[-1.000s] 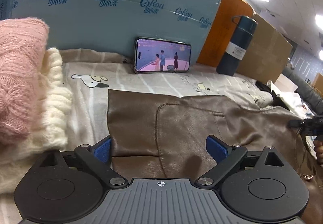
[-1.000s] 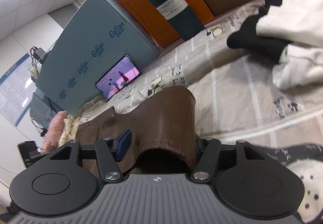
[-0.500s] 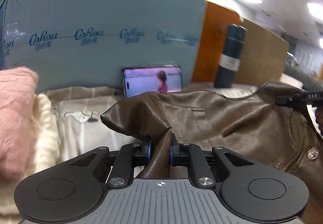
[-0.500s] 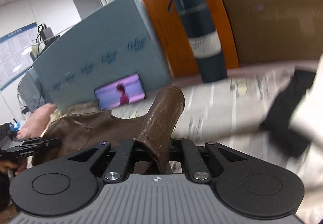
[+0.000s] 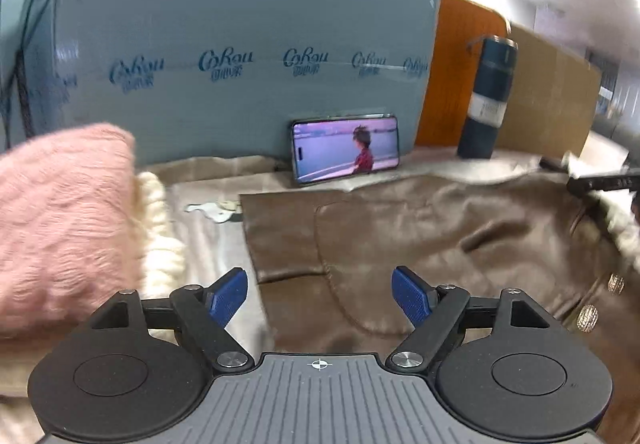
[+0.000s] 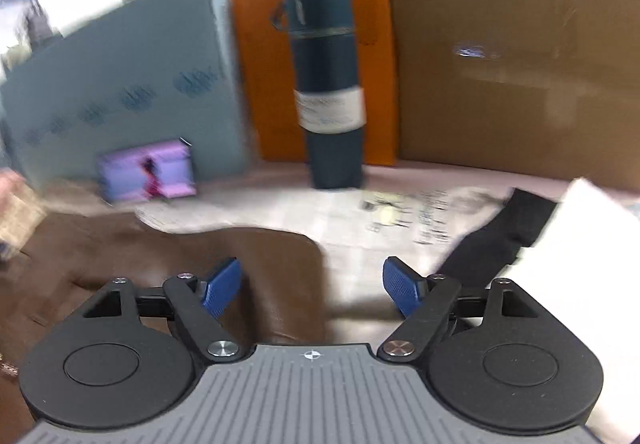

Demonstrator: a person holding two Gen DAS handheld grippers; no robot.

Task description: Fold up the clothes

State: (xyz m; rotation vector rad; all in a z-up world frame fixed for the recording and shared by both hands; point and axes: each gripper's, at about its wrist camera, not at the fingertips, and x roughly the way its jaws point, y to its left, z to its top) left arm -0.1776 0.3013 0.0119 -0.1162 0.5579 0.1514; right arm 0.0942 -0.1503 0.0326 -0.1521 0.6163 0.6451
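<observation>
Behind everything stands a big blue box [image 5: 240,44] with a phone [image 5: 346,148] leaning on it, playing a video. On the right a tall dark bottle [image 6: 326,84] stands upright by an orange board [image 6: 260,64]. On the striped sheet [image 5: 208,236] lies the brown jacket [image 5: 420,228] — spread out flat, gold buttons at the right. Fluffy pink [image 5: 60,212] and cream sweaters [image 5: 160,228] sit piled at the left. Both claws are spread wide and hold nothing — the left claw [image 5: 320,294] over the jacket's near edge, the right claw [image 6: 312,286] over its rounded brown end.
</observation>
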